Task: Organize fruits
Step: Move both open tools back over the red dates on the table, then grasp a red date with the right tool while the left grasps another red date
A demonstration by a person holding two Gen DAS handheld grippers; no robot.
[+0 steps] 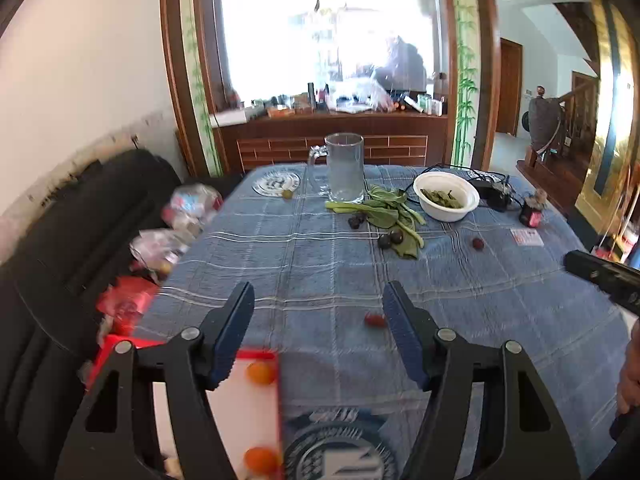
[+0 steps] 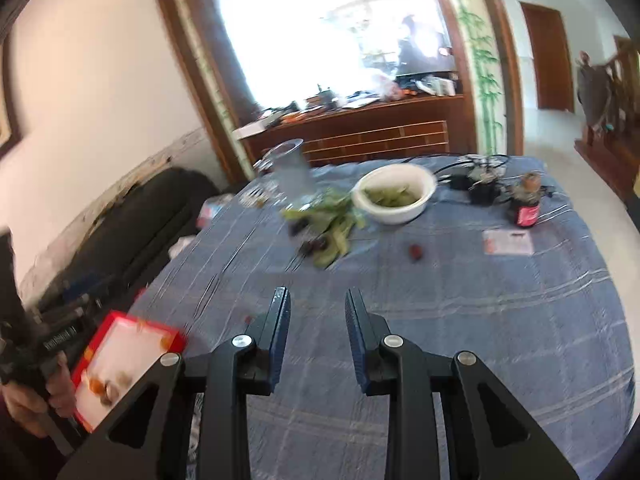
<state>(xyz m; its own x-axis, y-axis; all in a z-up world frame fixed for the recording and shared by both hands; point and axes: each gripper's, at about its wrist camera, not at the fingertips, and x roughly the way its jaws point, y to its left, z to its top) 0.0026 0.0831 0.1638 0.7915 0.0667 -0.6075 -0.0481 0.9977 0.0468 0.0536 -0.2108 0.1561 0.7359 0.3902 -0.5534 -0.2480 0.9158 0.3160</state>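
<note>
- Both claws hung empty over the tabletop (image 1: 500,312) with its blue checked cloth: the left claw (image 1: 318,330) gaped wide, the right claw (image 2: 317,338) stood partly open, neither touching any fruit.
- At the near left edge lay the red-rimmed white tray (image 1: 256,424), already holding two orange round fruits (image 1: 260,372) and, in the right wrist view, a few paler pieces too blurred to name.
- Gathering looked partly done, a fresh pick in hand.
- Nearest loose was a small red fruit (image 1: 374,319), just beside the left claw's right finger.
- Next, that claw would need to shift right and lower to straddle it; dark plums (image 1: 390,238) among green leaves came later.
</note>
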